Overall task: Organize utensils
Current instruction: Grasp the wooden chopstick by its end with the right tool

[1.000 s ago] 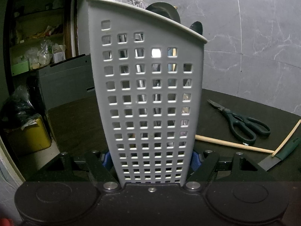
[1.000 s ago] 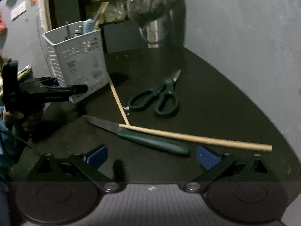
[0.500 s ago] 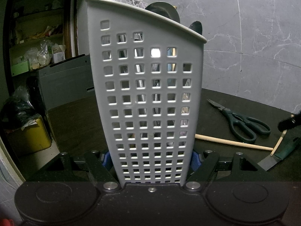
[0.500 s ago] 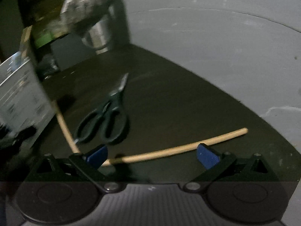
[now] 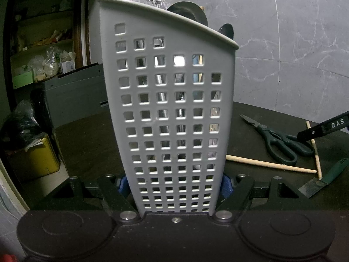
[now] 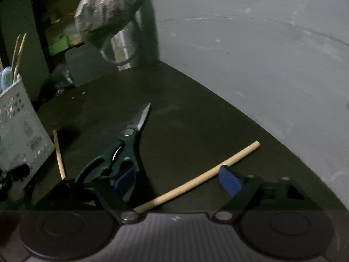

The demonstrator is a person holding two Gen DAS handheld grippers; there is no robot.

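The left gripper (image 5: 175, 185) is clamped: its two blue pads (image 5: 123, 185) press on either side of the white perforated plastic utensil basket (image 5: 170, 109), low on its walls, with the black linkage arms folded in close behind them. The right gripper (image 6: 176, 178) tilts down toward the tabletop with its blue pads (image 6: 230, 181) spread apart, pressing on nothing; its jaws have just been closing, and a pale wooden chopstick (image 6: 196, 181) lies between them. One of its black fingers (image 5: 322, 128) reaches in at the right edge of the left wrist view.
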